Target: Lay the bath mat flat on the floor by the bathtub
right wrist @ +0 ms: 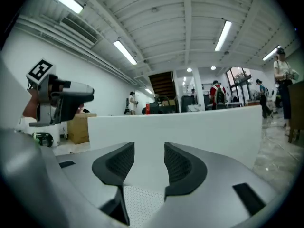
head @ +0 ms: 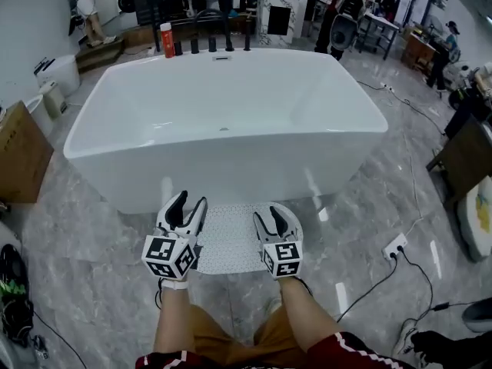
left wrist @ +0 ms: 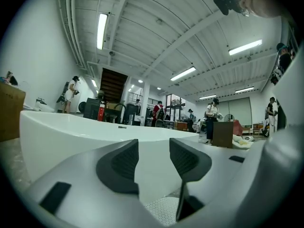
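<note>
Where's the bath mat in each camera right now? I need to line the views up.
Head view: the bath mat is low centre, just in front of the bathtub.
Left gripper view: the bath mat is a dotted white patch at the bottom edge, slightly right of centre.
Right gripper view: the bath mat is a dotted patch at the bottom, left of centre.
Shared landmark: the white bathtub wall behind it.

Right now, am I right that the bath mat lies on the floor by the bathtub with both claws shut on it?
Not quite: the bath mat does lie on the floor by the bathtub, but the left claw and right claw are open and empty, as both gripper views show.
</note>
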Action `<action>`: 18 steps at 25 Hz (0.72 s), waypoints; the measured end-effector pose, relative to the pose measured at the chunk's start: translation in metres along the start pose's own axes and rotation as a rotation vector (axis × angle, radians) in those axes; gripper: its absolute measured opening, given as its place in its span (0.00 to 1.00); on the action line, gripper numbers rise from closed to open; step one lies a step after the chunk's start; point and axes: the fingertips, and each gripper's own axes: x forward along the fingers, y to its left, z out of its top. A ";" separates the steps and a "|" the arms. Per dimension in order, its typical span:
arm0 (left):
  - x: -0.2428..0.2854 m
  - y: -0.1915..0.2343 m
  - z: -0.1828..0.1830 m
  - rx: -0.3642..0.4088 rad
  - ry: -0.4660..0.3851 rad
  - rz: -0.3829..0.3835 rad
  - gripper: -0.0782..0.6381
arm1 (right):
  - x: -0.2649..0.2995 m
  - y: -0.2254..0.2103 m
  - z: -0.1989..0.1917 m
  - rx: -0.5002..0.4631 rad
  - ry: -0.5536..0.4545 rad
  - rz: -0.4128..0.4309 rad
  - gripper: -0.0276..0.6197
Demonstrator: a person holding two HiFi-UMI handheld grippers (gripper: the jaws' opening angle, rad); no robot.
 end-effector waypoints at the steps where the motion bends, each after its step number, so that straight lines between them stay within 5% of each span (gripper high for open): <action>1: 0.004 -0.005 0.012 0.004 0.003 -0.010 0.40 | -0.005 -0.009 -0.009 0.030 0.024 -0.010 0.37; 5: 0.010 -0.021 0.077 0.058 -0.005 -0.030 0.40 | -0.023 -0.036 -0.004 0.081 0.117 -0.038 0.37; 8: 0.006 -0.025 0.121 0.103 0.000 -0.011 0.40 | -0.042 -0.040 0.041 0.051 0.127 -0.027 0.37; 18: -0.036 -0.048 0.280 0.063 0.074 0.035 0.37 | -0.139 -0.061 0.180 0.032 0.260 -0.016 0.37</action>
